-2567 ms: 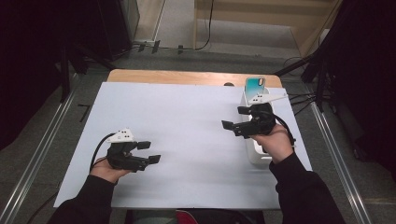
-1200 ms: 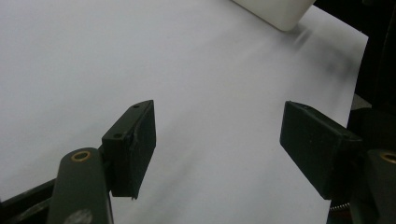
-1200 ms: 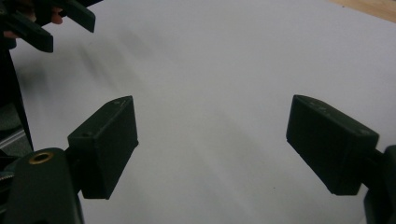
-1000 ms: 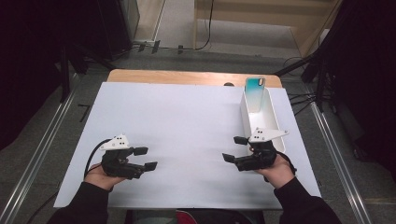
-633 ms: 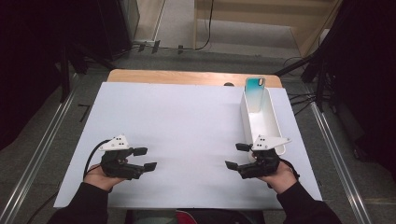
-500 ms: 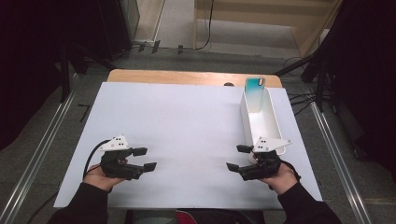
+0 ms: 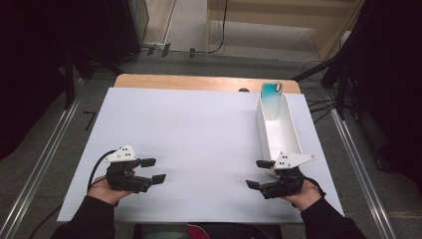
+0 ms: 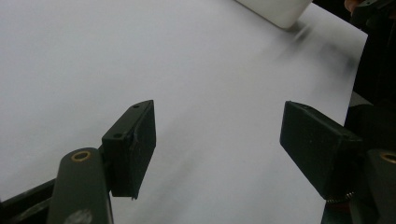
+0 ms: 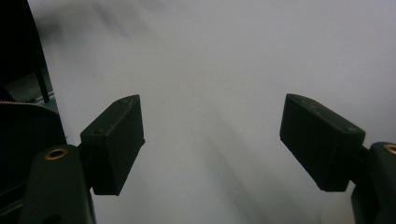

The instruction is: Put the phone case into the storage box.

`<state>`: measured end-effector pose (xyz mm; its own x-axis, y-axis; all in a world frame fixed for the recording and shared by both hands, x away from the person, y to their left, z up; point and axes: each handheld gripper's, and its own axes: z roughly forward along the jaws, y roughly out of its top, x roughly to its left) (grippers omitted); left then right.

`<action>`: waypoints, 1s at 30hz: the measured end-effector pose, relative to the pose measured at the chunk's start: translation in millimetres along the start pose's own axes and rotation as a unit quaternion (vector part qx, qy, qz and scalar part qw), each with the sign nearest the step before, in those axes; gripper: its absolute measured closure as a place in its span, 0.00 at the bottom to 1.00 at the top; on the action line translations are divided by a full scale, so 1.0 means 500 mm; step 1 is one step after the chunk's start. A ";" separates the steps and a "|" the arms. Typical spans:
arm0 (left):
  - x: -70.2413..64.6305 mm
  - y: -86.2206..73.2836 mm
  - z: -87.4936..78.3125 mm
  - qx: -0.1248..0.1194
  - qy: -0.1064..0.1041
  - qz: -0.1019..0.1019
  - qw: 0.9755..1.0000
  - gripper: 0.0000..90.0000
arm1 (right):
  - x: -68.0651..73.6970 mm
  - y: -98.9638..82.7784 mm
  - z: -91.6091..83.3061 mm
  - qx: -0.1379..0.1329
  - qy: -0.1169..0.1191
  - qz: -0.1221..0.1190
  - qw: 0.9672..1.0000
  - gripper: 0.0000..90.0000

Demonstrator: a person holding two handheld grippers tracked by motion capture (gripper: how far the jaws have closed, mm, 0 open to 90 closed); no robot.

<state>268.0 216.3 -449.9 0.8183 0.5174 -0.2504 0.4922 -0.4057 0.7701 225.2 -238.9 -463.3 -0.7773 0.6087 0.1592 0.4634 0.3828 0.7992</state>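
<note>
White sheeting covers your table (image 7: 199,129), with a strip of bare wood showing along the far edge and dark floor around it. Your left tool (image 7: 154,170) sits low over the near left part of the sheet, jaws spread with nothing between them; in the left gripper view (image 8: 217,144) only blank white surface lies in the gap. Your right tool (image 7: 258,174) sits at the near right, jaws likewise spread and holding nothing, confirmed in the right gripper view (image 9: 212,140). Just beyond the right tool, its near end touching or close behind the grey plate, a long white tray (image 7: 278,130) runs away from you. A teal phone (image 7: 271,94) stands propped at the tray's far end.
</note>
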 end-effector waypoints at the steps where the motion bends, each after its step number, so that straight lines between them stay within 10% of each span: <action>1: 0.000 0.000 0.000 -0.001 0.000 0.000 1.000 0.30 | 0.000 -0.002 -0.001 0.000 0.001 0.000 1.000 0.23; 30: 0.000 -0.003 -0.002 -0.002 0.000 -0.002 1.000 0.30 | -0.007 -0.021 -0.016 0.004 -0.001 0.006 1.000 0.23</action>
<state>267.2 217.4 -450.5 0.8170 0.5181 -0.2532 0.4932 -0.4004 0.7723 219.7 -250.7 -467.6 -0.7703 0.6153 0.1678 0.4768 0.3809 0.7922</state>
